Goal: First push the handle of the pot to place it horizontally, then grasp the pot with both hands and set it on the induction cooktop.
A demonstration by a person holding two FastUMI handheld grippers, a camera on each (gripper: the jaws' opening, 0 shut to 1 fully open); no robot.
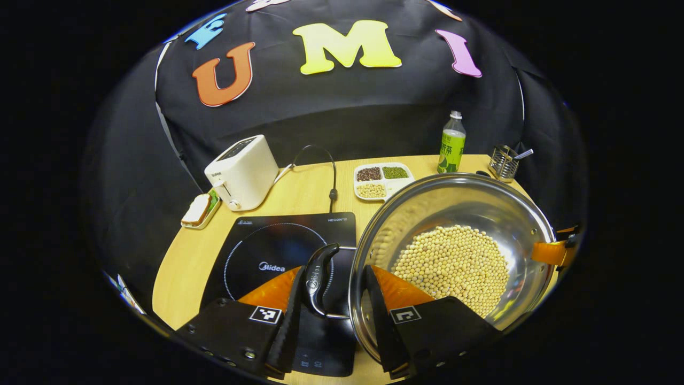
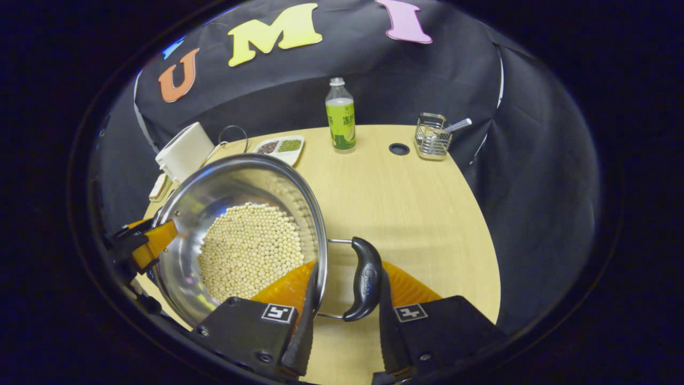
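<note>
A steel pot (image 1: 427, 214) holding soybeans (image 1: 454, 262) sits just right of the black induction cooktop (image 1: 267, 251) and covers its right edge. My left gripper (image 1: 334, 275) is shut across the pot's black left handle (image 1: 320, 275) and rim, with one finger outside the handle and the other inside the pot. In the right gripper view, my right gripper (image 2: 350, 272) clamps the other black handle (image 2: 364, 278) and the pot (image 2: 214, 187) rim the same way. Both handles lie horizontal. Each view shows the other gripper's orange finger at the pot's far side. I cannot tell whether the pot is off the table.
Behind the cooktop stand a white toaster (image 1: 243, 171), a small plate with a sandwich (image 1: 200, 209) and a divided tray of beans (image 1: 382, 179). A green bottle (image 2: 340, 115) and a wire basket (image 2: 433, 136) are at the back. Bare wooden table (image 2: 417, 214) lies right of the pot.
</note>
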